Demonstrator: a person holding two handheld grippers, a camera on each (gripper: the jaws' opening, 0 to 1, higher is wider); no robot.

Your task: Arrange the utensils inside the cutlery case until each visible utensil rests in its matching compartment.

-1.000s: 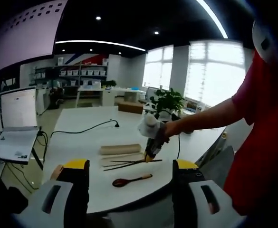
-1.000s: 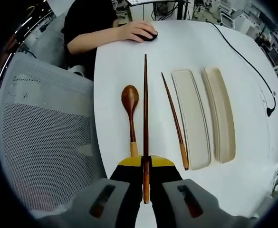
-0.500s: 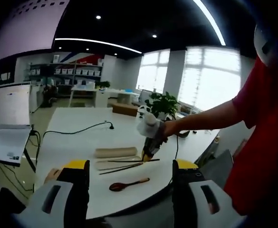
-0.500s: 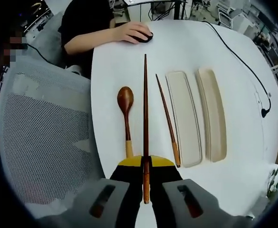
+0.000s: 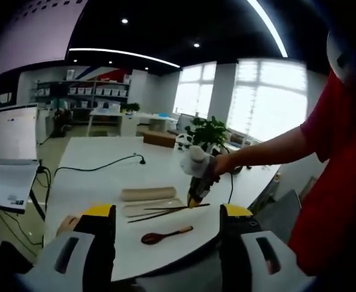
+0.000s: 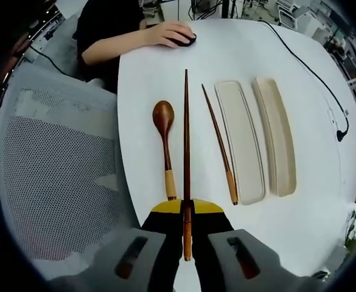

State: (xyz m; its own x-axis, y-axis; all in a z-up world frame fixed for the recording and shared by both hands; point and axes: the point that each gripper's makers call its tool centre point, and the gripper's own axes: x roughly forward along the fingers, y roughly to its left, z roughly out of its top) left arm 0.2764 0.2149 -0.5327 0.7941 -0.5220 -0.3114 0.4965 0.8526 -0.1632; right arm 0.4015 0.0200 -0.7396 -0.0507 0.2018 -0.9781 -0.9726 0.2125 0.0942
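Right gripper point(image 6: 186, 210) is clamped on one chopstick point(image 6: 186, 140), jaws pinched together near its pale handle end so that the long dark shaft runs straight out toward twelve o'clock in the right gripper view, over the white table point(image 6: 311, 207). At about eleven o'clock from the jaws the wooden spoon point(image 6: 165, 137) lies flat; at about one o'clock lies the second chopstick point(image 6: 219, 141), just beside the shallow tray point(image 6: 241, 143), with the lid point(image 6: 277, 137) next to it further toward two o'clock.

Left gripper point(image 5: 167, 240) stands with its jaws apart and holds nothing, well back from the work, looking across at the same utensils near the table edge.

Main risk, as I judge it: the grip sits at the very end of a long thin stick, so the far tip can swing or droop and strike the tray rim, or nudge the loose chopstick lying close alongside it. A tilted release could leave the stick resting across the rim instead of inside. The spoon lies near the table edge on the chair point(image 6: 62, 176) side; a careless sweep toward nine o'clock might push it off. Another person's hand point(image 6: 168, 35) rests at the far end.
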